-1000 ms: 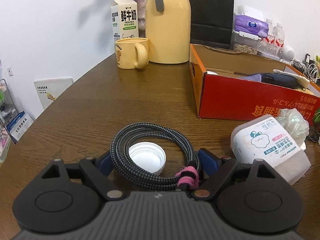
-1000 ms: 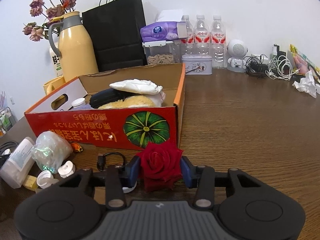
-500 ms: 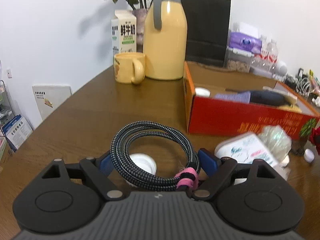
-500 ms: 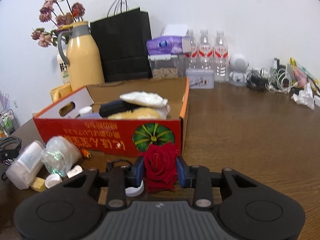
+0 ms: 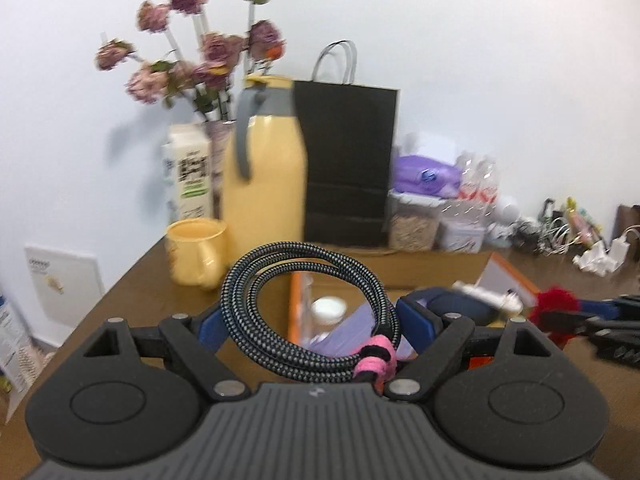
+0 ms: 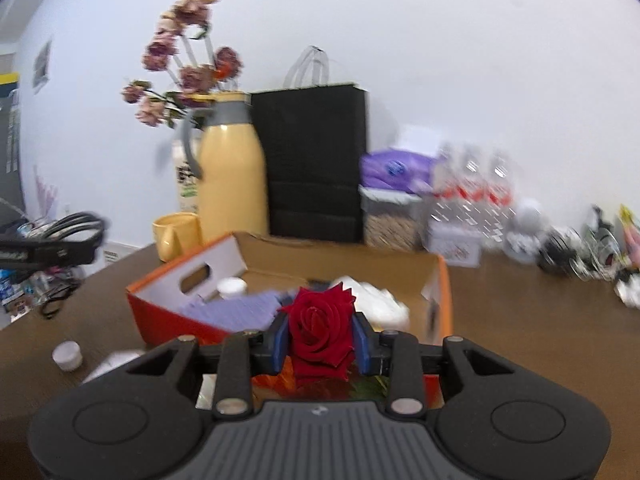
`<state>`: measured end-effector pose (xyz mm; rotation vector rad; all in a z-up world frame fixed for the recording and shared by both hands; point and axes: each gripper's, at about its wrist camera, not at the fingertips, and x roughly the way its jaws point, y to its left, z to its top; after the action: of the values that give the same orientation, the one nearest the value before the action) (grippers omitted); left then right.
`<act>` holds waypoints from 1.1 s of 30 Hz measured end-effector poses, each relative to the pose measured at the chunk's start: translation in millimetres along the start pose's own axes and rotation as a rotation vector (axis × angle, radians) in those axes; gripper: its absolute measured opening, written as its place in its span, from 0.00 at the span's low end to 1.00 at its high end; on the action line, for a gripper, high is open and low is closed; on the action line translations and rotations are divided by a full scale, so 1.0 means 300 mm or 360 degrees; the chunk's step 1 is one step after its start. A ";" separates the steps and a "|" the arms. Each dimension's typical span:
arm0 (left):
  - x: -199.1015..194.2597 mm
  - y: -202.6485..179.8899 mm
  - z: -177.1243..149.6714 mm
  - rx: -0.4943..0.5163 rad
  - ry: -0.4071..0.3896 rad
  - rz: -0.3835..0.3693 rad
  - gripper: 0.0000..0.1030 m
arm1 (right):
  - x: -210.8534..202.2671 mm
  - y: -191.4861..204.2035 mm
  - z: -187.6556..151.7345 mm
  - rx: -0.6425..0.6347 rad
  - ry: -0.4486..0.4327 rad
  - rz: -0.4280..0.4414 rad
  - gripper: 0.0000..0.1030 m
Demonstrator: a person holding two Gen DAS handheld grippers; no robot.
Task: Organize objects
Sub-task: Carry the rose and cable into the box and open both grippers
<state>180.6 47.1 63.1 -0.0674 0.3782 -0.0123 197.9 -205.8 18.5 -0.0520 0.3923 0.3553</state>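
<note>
In the left wrist view the coiled cable [image 5: 308, 312] is held across wide jaws of the left gripper [image 5: 316, 316], above the table's near side of the orange box [image 5: 508, 276]; it is best carried level over the rim before release. In the right wrist view the red rose [image 6: 322, 330] is pinched in the right gripper [image 6: 320, 338], whose jaws have just been closing to a narrow gap, in front of the box; a gentle hold is advised.

Place: a home or small office room.
Evidence: cluttered wooden surface [image 6: 540, 320], yellow thermos [image 5: 264, 184], milk carton [image 5: 190, 176], dried flowers [image 5: 200, 60], charger cables [image 5: 560, 232].

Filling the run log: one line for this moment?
left claw: grips coiled cable | right claw: grips red rose | both above box
</note>
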 end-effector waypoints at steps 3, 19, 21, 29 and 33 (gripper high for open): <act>0.051 -0.036 0.031 -0.0025 0.0010 -0.0059 0.84 | 0.063 0.045 0.048 -0.0044 0.0009 0.0037 0.30; 0.400 -0.102 0.057 -0.0123 0.0174 -0.0117 0.84 | 0.419 0.127 0.120 -0.0093 0.0140 0.0095 0.31; 0.432 -0.104 0.038 -0.0125 0.0202 -0.0118 0.84 | 0.439 0.119 0.106 -0.0086 0.0150 0.0105 0.31; 0.485 -0.092 0.001 -0.0125 0.0277 -0.0102 0.87 | 0.478 0.091 0.071 -0.0081 0.0190 0.0155 0.38; 0.468 -0.095 0.011 -0.0136 0.0255 -0.0112 1.00 | 0.465 0.086 0.074 -0.0085 0.0178 0.0121 0.61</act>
<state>312.3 15.3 16.3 -0.1651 0.5366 -0.0716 317.5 -133.2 -14.0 -0.1097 0.4960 0.4390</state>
